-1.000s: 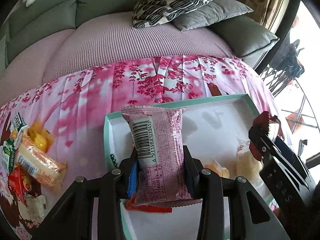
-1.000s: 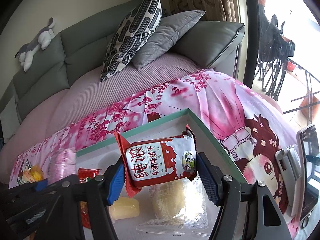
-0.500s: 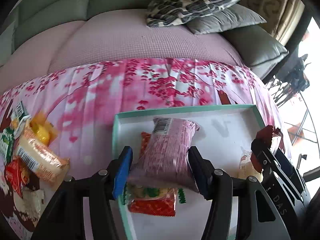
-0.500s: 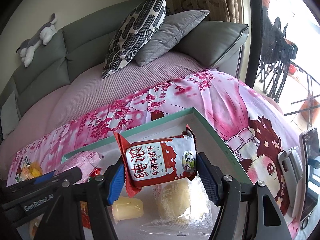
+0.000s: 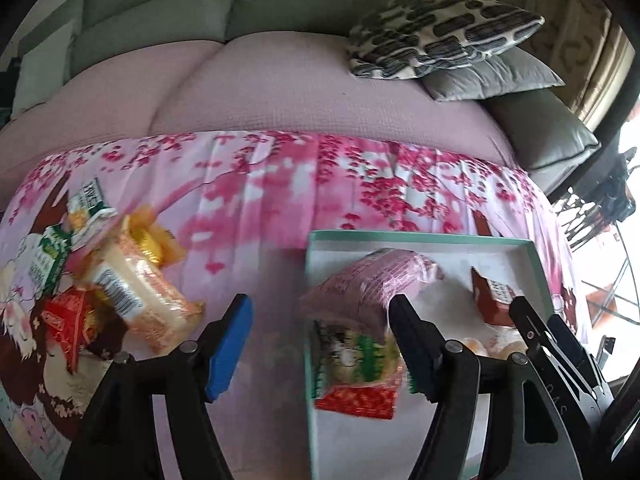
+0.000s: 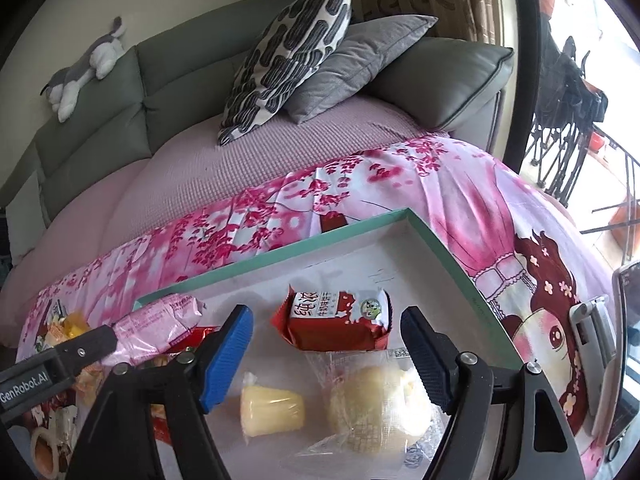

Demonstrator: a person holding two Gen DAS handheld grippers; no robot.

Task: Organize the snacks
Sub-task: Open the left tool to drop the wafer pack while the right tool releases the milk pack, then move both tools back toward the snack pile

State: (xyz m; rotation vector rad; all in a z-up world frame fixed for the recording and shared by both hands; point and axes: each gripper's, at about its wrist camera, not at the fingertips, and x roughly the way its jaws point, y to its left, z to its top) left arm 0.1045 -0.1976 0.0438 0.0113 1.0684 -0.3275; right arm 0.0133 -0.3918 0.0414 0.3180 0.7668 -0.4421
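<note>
A teal-rimmed white tray (image 5: 420, 236) (image 6: 280, 256) lies on the pink blossom cloth. In it rests a pink packet (image 5: 372, 284) (image 6: 156, 328), partly over a red-and-green packet (image 5: 356, 368). My left gripper (image 5: 322, 344) hangs over the tray's left edge, jaws opening, with nothing between the pads. A red-and-white biscuit packet (image 6: 336, 316) (image 5: 492, 296) lies flat in the tray just beyond my right gripper (image 6: 328, 356). Its jaws are opening and neither pad touches the packet. Closer in are a yellow jelly cup (image 6: 272, 410) and a wrapped bun (image 6: 372, 404).
Several loose snacks lie in a pile on the cloth left of the tray, among them an orange-wrapped packet (image 5: 132, 292) and a red packet (image 5: 68, 316). A phone on a stand (image 6: 624, 340) sits at the right. The sofa with cushions (image 6: 288, 52) is behind.
My left gripper let go of the pink packet, which now lies in the tray, and shifted left. My right gripper opened and the red-and-white packet dropped flat into the tray.
</note>
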